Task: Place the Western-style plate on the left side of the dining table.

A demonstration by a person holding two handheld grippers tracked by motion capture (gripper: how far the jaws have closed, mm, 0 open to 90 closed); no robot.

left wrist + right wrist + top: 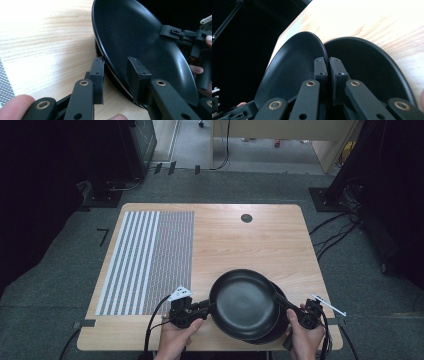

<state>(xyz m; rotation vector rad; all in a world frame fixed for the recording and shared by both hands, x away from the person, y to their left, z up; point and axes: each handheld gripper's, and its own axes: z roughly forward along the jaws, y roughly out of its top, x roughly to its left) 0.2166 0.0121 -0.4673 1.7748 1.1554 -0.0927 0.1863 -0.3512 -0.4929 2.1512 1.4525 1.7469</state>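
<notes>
Two black plates are stacked near the table's front right edge. The upper plate (244, 302) sits shifted left over the lower plate (281, 324). My left gripper (212, 304) is shut on the upper plate's left rim; in the left gripper view its pads (136, 72) straddle the wall of the upper plate (130, 32). My right gripper (276, 298) is shut on the right rim of the same plate. In the right gripper view the right gripper (327, 67) pinches that thin rim, with the upper plate (292, 67) on the left and the lower plate (367, 65) on the right.
The wooden table (250, 240) carries a striped and mesh mat (150, 260) on its left half. A black round grommet (246, 218) sits near the far edge. Cables lie on the floor to the right (340, 230).
</notes>
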